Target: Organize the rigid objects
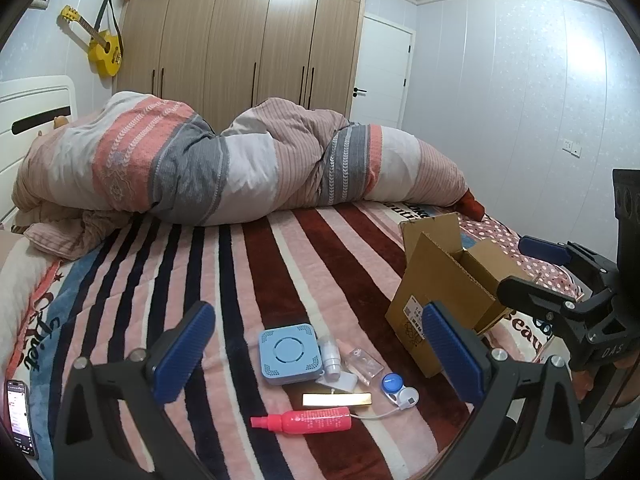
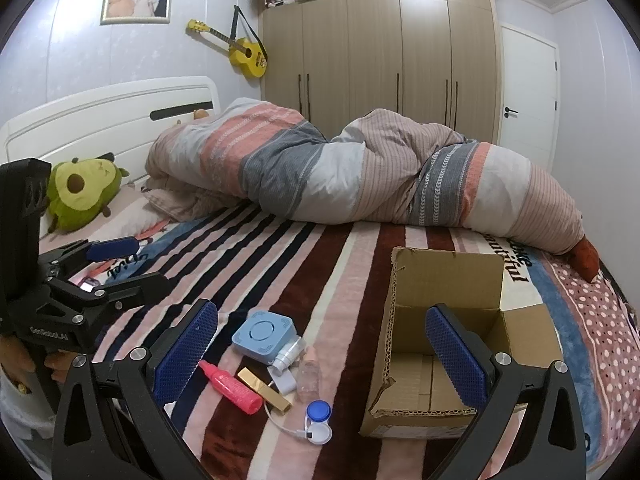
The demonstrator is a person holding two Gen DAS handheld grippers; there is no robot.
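A cluster of small items lies on the striped bed: a light-blue square device (image 1: 289,353) (image 2: 265,336), a pink spray bottle (image 1: 310,421) (image 2: 232,387), a gold bar (image 1: 337,399) (image 2: 265,389), a clear small bottle (image 1: 362,363) (image 2: 310,374), a white bottle (image 1: 332,356) (image 2: 288,354) and a blue-white lens case (image 1: 398,390) (image 2: 318,420). An open, empty cardboard box (image 1: 448,292) (image 2: 444,344) stands to their right. My left gripper (image 1: 320,352) is open above the cluster. My right gripper (image 2: 320,352) is open, between cluster and box; it shows at right in the left wrist view (image 1: 528,268).
A rolled striped duvet (image 1: 240,164) (image 2: 360,176) lies across the bed behind. A phone (image 1: 20,416) lies at the left edge. An avocado plush (image 2: 80,192) sits by the headboard. The left gripper (image 2: 124,268) shows at left in the right wrist view.
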